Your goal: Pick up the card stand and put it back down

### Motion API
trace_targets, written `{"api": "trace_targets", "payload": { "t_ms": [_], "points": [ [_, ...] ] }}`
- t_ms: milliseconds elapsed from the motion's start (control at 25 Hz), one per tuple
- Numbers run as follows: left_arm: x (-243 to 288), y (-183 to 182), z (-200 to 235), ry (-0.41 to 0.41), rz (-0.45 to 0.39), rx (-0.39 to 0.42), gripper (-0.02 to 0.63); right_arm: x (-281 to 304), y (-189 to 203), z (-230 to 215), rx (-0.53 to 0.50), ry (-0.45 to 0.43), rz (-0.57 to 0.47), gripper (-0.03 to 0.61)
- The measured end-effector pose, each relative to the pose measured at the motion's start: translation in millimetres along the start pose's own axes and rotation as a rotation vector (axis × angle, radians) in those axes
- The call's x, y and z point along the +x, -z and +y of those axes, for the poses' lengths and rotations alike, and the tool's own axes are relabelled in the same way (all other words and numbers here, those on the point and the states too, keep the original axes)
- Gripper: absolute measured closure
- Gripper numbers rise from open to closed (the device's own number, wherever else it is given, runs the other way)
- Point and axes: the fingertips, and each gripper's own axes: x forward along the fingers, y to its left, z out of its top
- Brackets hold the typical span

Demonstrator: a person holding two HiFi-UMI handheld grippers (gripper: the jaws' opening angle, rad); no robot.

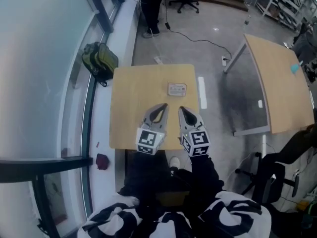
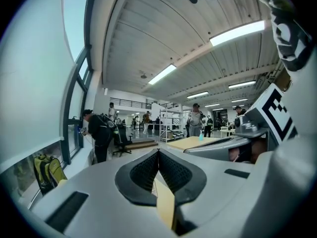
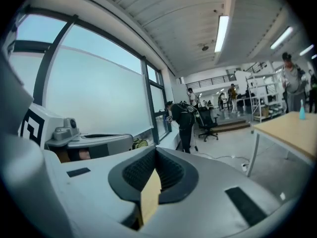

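Card stand (image 1: 177,89): long axis crosswise, ahead of and between left gripper (image 1: 164,106) and right gripper (image 1: 182,109) (right marginally nearer). Both pairs of jaws closed, nothing held.

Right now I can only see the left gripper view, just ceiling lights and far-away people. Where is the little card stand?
Observer: The small pale rectangular card stand sits on the square light-wood table, ahead of both grippers.
Operator: Is my grey left gripper touching it?
Observer: No. The left gripper is short of it, with bare tabletop between them.
Operator: What about the other one?
Observer: The right gripper is just beside yours, jaws together with nothing in them, and is also clear of the stand.
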Motion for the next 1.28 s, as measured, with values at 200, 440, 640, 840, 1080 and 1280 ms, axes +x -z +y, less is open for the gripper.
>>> {"api": "trace_targets", "payload": {
  "t_ms": [200, 440, 640, 840, 1080, 1280],
  "points": [
    [10.2, 45.5, 21.6, 0.040, 0.101, 0.011, 0.606, 24.8, 36.8, -22.5, 0.103, 0.031, 0.074, 0.557],
    [12.8, 91.1, 53.5, 0.110, 0.195, -0.028, 0.606, 43.9, 69.1, -41.3, 0.141, 0.028, 0.140, 0.557],
    [19.4, 125.9, 82.6, 0.137, 0.265, 0.012, 0.606, 62.1, 94.9, -58.1, 0.070, 0.054, 0.191, 0.557],
    [32.1, 143.3, 118.0, 0.205, 0.307, 0.079, 0.603, 78.3, 112.6, -70.6, 0.032, 0.068, 0.208, 0.557],
    [61.0, 154.5, 140.8, 0.338, 0.316, 0.160, 0.536, 91.5, 129.5, -79.6, -0.016, 0.048, 0.227, 0.557],
    [97.5, 169.8, 137.2, 0.442, 0.316, 0.155, 0.432, 104.0, 137.1, -85.5, -0.046, 0.009, 0.205, 0.555]
  ]
}}
